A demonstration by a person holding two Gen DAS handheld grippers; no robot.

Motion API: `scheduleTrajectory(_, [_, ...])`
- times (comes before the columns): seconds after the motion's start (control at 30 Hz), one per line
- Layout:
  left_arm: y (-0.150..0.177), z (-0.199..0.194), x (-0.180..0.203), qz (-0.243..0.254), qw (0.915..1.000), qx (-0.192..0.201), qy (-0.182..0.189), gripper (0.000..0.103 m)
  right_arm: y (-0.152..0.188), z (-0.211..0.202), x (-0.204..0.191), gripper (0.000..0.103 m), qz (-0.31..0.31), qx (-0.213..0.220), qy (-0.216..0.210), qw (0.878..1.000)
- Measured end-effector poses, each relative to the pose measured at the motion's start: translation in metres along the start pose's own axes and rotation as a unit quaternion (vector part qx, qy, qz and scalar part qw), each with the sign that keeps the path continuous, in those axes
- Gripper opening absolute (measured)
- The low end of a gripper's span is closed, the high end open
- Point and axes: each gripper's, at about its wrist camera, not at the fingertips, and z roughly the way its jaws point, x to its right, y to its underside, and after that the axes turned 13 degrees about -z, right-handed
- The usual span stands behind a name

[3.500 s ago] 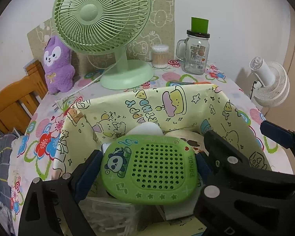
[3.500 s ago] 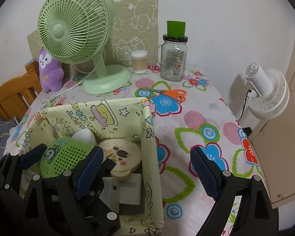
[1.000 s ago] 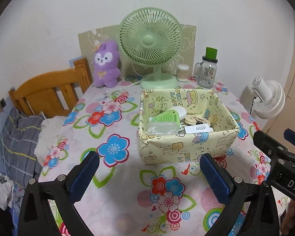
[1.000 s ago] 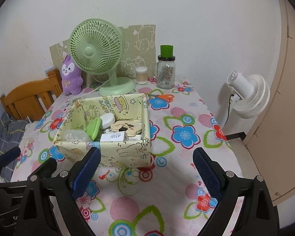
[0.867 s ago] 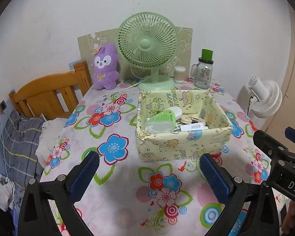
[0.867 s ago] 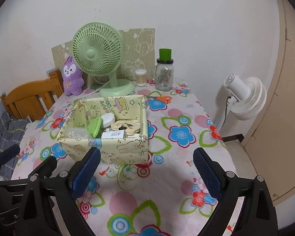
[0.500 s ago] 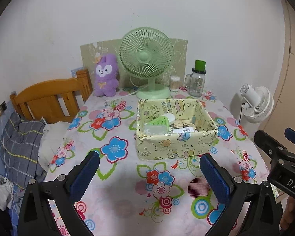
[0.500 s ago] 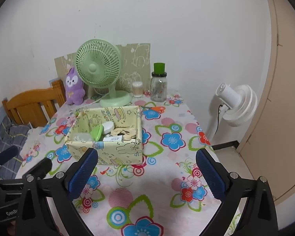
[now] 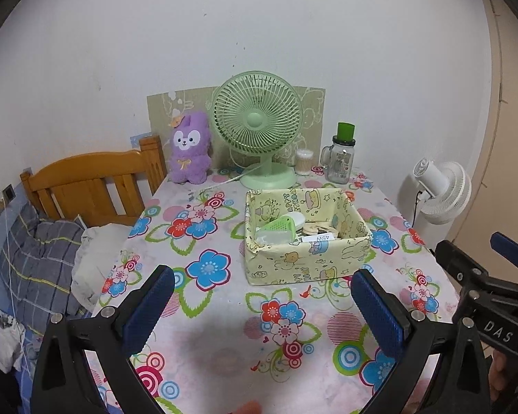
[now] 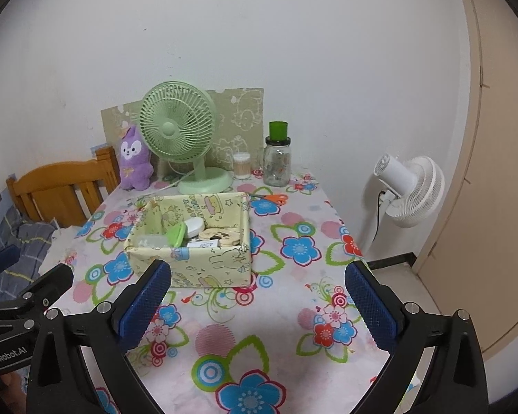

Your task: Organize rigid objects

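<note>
You hung both grippers, left and right, spread and empty, over the table's near edge. The box sat mid-table, filled. The right jaws had just been opening. Scissors behind the box risked being forgotten.

Rigid objects gathered in a cartoon-print box

A pale yellow box with cartoon prints stands upright and open-topped on the flowered tablecloth, just in front of the green fan's base. Inside it, a green perforated case leans on edge near the middle; to the left of it lies a clear plastic container. A white oval case rests behind the green one, toward the fan. To the right sits a beige round piece with brown spots, and in front of that, against the box's near wall, a white label reading "45W".
</note>
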Motion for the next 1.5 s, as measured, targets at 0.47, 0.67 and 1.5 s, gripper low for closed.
scheduleTrajectory(0.47, [0.002, -0.004, 0.0, 0.004, 1.0, 0.002, 0.006, 0.103, -0.002, -0.008, -0.007, 0.102, -0.003, 0.006, 0.0, 1.0])
scheduleTrajectory(0.67, [0.001, -0.006, 0.001, 0.002, 1.0, 0.004, 0.003, 0.103, -0.002, -0.009, -0.009, 0.102, 0.0, 0.005, 0.001, 1.0])
scheduleTrajectory(1.5, [0.001, -0.01, 0.004, 0.001, 0.9999, 0.007, 0.008, 0.103, 0.0, -0.014, -0.009, 0.102, 0.004, 0.011, 0.012, 1.0])
